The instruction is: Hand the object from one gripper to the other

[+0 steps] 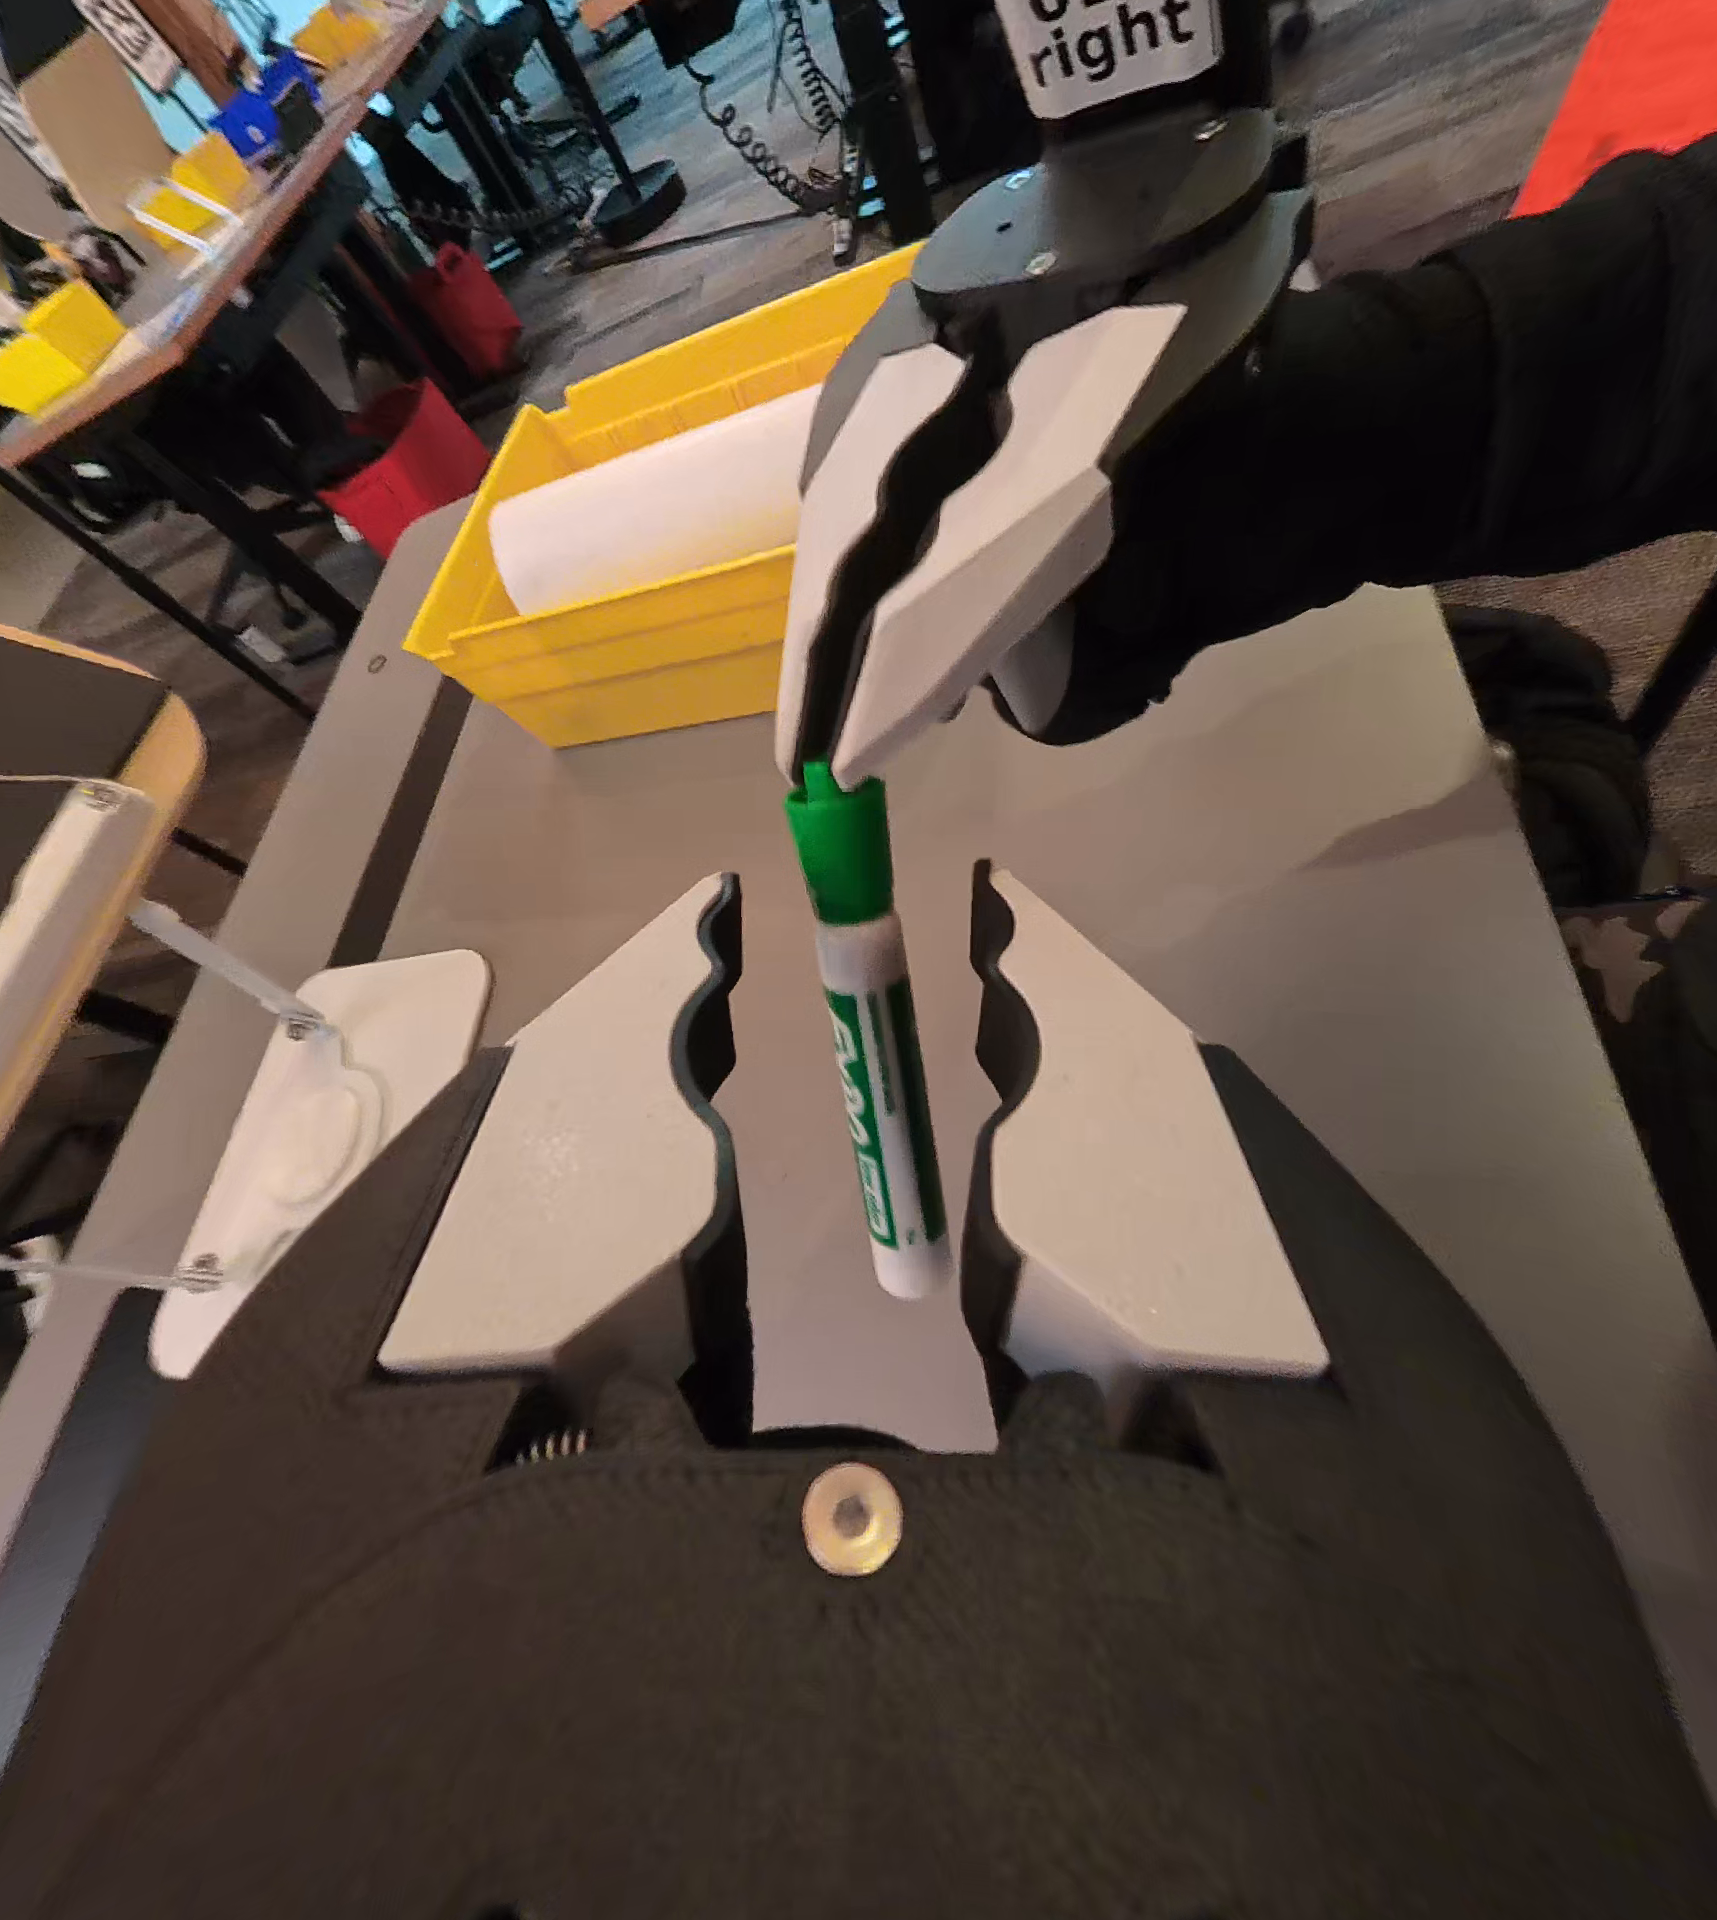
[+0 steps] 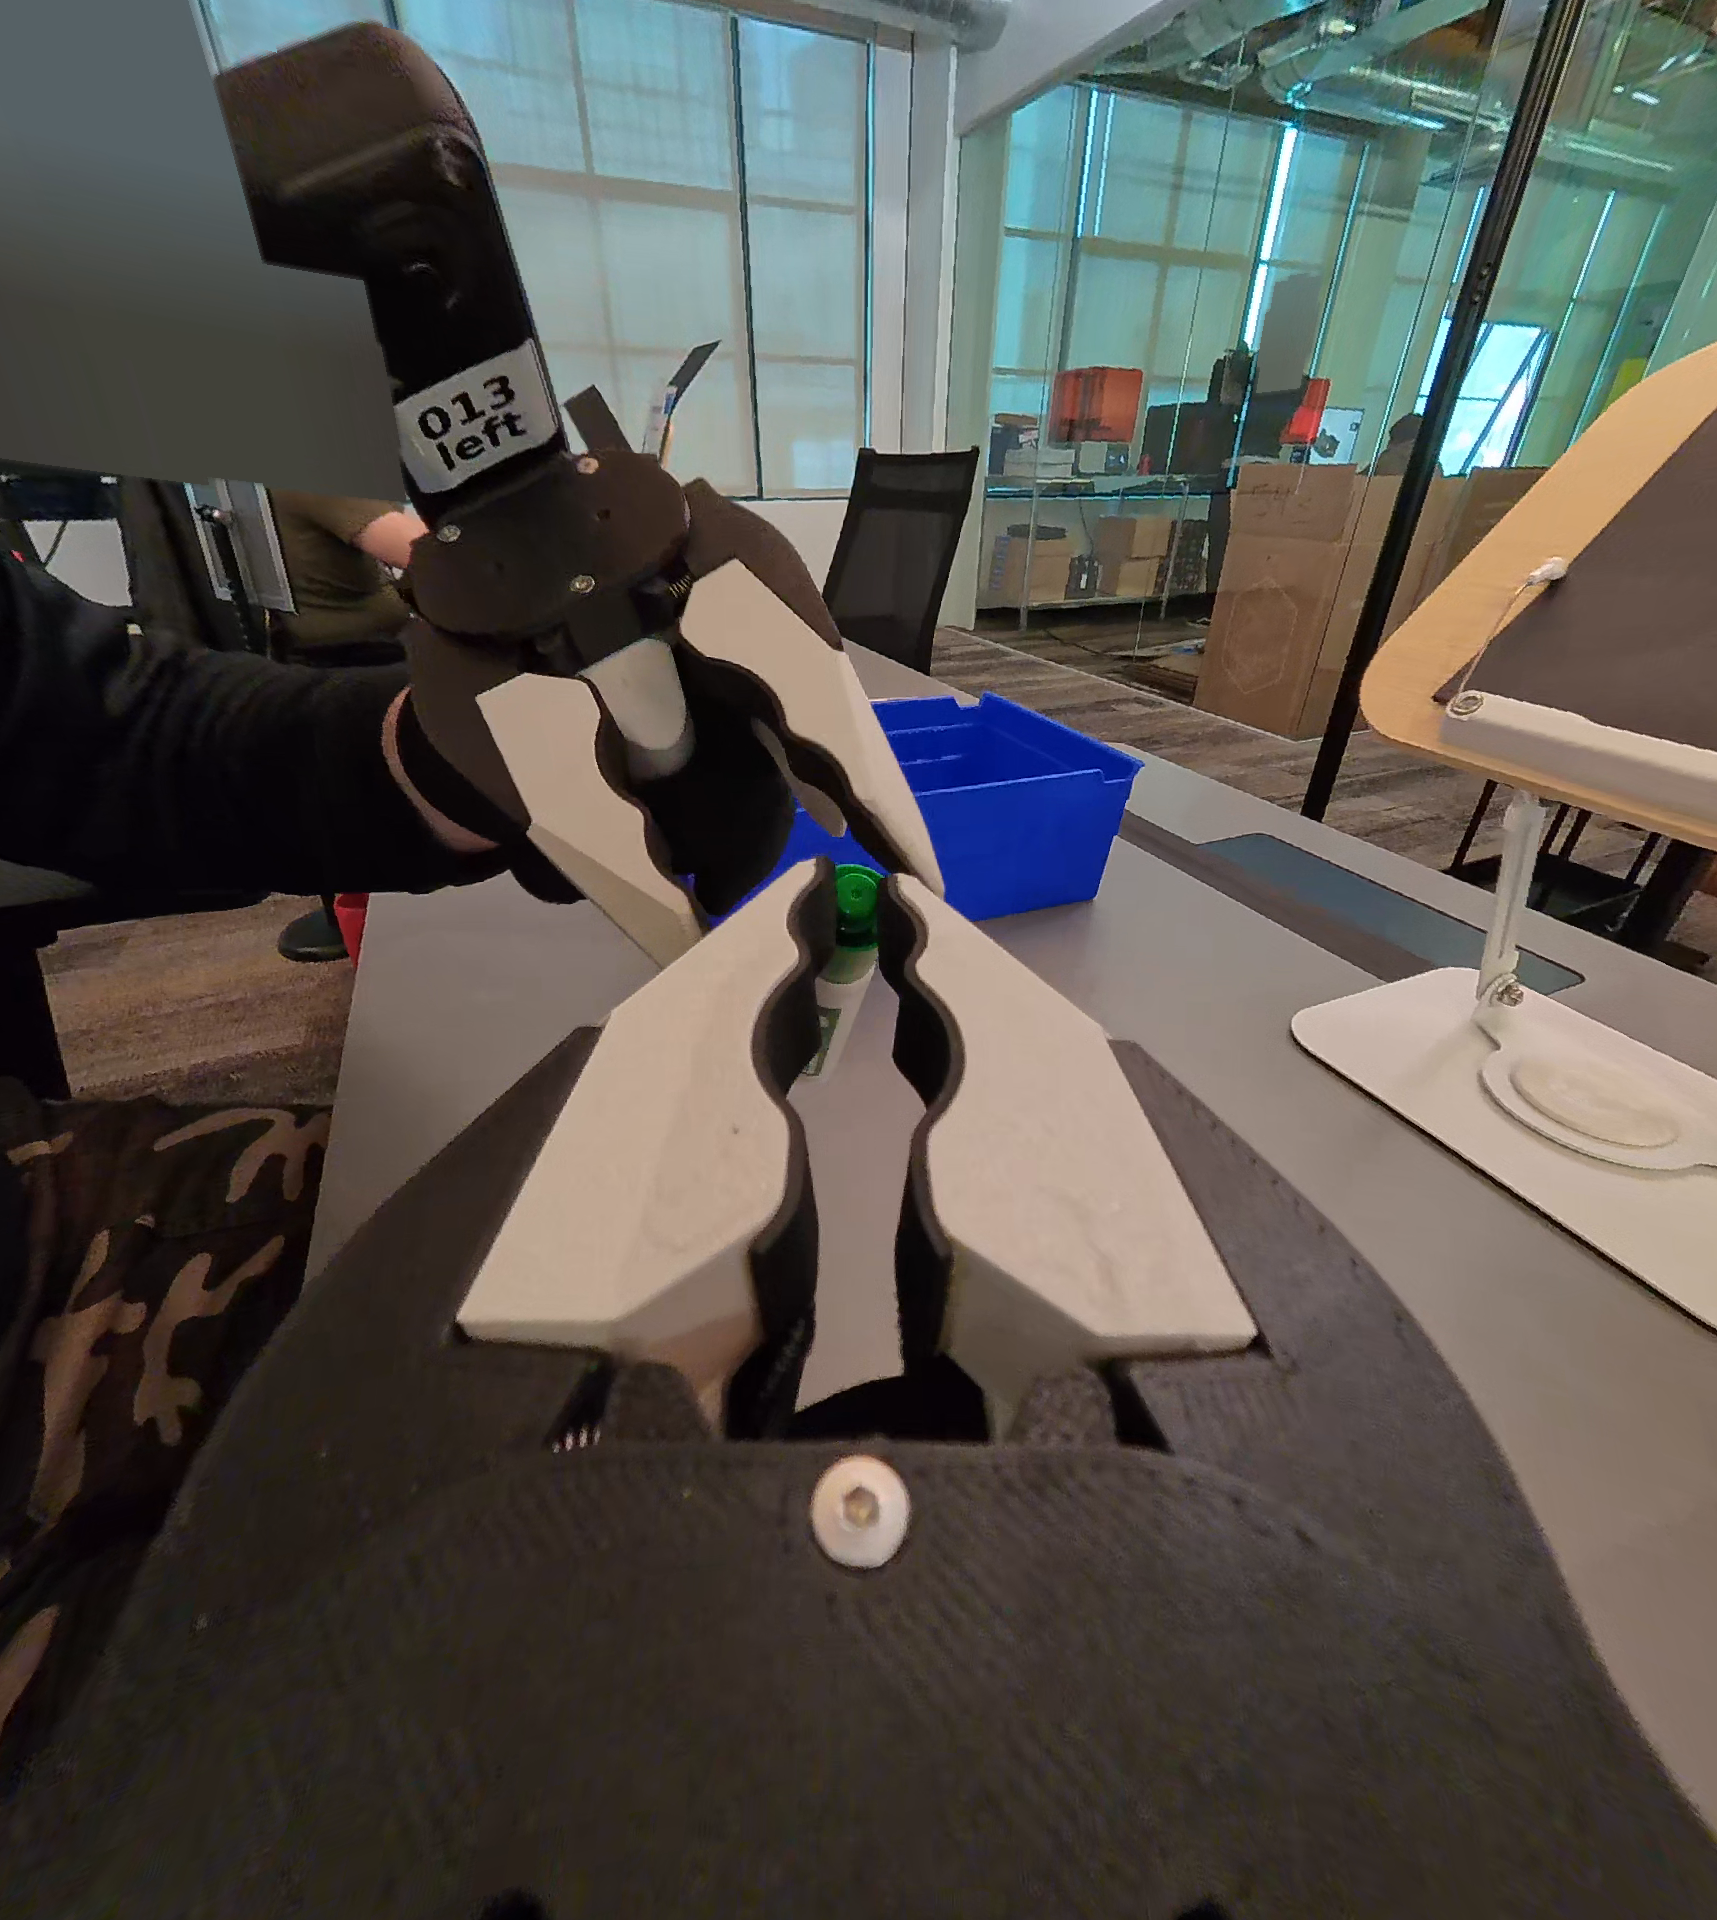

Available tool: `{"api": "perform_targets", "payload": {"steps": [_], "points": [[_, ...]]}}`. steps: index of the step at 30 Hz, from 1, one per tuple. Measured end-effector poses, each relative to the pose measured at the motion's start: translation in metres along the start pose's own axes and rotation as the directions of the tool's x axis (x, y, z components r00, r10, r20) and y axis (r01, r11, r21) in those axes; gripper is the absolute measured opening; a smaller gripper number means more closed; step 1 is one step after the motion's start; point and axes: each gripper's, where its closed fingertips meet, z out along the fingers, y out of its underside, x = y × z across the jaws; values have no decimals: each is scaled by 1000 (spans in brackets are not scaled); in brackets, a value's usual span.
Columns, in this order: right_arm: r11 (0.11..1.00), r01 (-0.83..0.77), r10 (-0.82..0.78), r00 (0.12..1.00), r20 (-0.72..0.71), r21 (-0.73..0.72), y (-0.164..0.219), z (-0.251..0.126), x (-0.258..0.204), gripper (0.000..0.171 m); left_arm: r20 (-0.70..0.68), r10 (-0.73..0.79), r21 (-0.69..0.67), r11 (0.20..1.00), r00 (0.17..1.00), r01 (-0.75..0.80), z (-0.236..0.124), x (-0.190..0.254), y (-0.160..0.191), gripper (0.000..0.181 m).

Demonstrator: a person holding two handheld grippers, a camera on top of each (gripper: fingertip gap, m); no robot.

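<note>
Left wrist view: the marker (image 1: pixel 869 1029), a white barrel with green printing and a green cap, hangs nearly upright above the grey table (image 1: pixel 1301 831), cap end up. My right gripper (image 1: pixel 818 767), held in a black-gloved hand (image 1: pixel 1353 468), comes down from the far right and pinches the tip of the cap between its closed white fingers. My left gripper (image 1: pixel 854 883) stands wide apart; the barrel lies in the gap between its fingers (image 1: pixel 615 1091), a little nearer the right one, touching neither, with open room on both sides. A yellow bin (image 1: pixel 625 634) holding a white roll (image 1: pixel 656 509) sits on the far side of the table, and a white stand base (image 1: pixel 314 1122) lies at the near left edge. Right wrist view: my right gripper (image 2: pixel 854 883) is clamped on the green cap of the marker (image 2: pixel 838 997), whose white barrel shows through the narrow slot between the wavy black pads. My left gripper (image 2: pixel 812 904) reaches in from the far left, spread open around the tips of my right one. A blue bin (image 2: pixel 1020 821) stands just beyond, and the white stand base (image 2: pixel 1456 1122) occupies the table's right side; the table (image 2: pixel 480 997) is bare grey to the left of the grippers.
</note>
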Motion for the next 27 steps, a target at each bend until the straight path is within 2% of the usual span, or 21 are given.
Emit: {"api": "perform_targets", "payload": {"steps": [8, 14, 15, 18, 21, 27], "points": [[1000, 16, -16, 1000, -1, -21, 4, 1, -1, 5, 21, 25, -6, 1000, 999, -24, 4, 0, -4, 17], [999, 43, -43, 999, -8, -17, 2, 3, -2, 6, 16, 13, 5, 1000, 1000, -13, 1, -1, -4, 16], [999, 45, -45, 999, -14, -14, 0, 4, -2, 6, 6, -3, 3, 1000, 1000, 3, 1, -2, -3, 16], [1000, 24, -23, 999, -34, 16, -6, 3, 2, 23, 8, -64, 29, 998, 998, 64, -3, -10, -3, 15], [1000, 9, -8, 999, -44, 23, -4, -1, 6, 27, -24, -180, 105, 978, 983, 182, -12, -21, -10, 15], [996, -55, 55, 999, -1, -70, 24, 13, 1, 41, -161, -363, 279, 875, 918, 395, -36, -35, -36, 16]]}}
